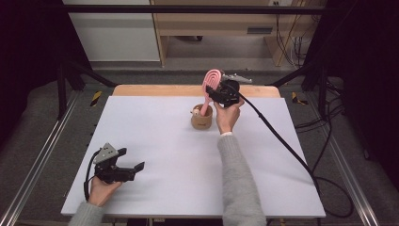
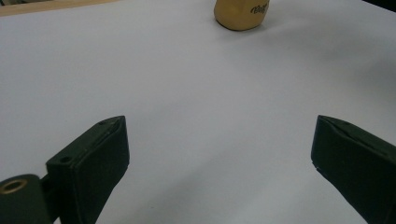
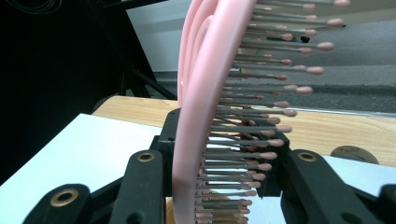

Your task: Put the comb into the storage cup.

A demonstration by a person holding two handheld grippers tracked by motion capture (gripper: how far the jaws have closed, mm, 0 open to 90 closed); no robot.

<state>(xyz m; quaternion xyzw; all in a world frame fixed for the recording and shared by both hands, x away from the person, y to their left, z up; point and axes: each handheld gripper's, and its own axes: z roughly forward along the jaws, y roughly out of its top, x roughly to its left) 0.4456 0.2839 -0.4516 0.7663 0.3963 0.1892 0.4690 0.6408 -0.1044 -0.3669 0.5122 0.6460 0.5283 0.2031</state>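
Just above the centre of the high view, the right hand-held gripper (image 1: 219, 92) is clamped on the head of a pink hairbrush (image 1: 210, 87), whose handle end dips into a small tan wooden cup (image 1: 201, 120) standing on the white bench (image 1: 179, 155). In the right gripper view the brush (image 3: 205, 116) runs up between the jaws, bristles to the right. At lower left of the high view, the left hand-held gripper (image 1: 131, 160) rests low over the bench, its jaws spread apart with nothing between them.

Your right gripper (image 1: 217, 92) held the hairbrush (image 1: 210, 84) upright in the cup (image 1: 201, 120) at the table's (image 1: 179, 155) far middle; your left gripper (image 1: 133, 165) rested near-left, well apart.
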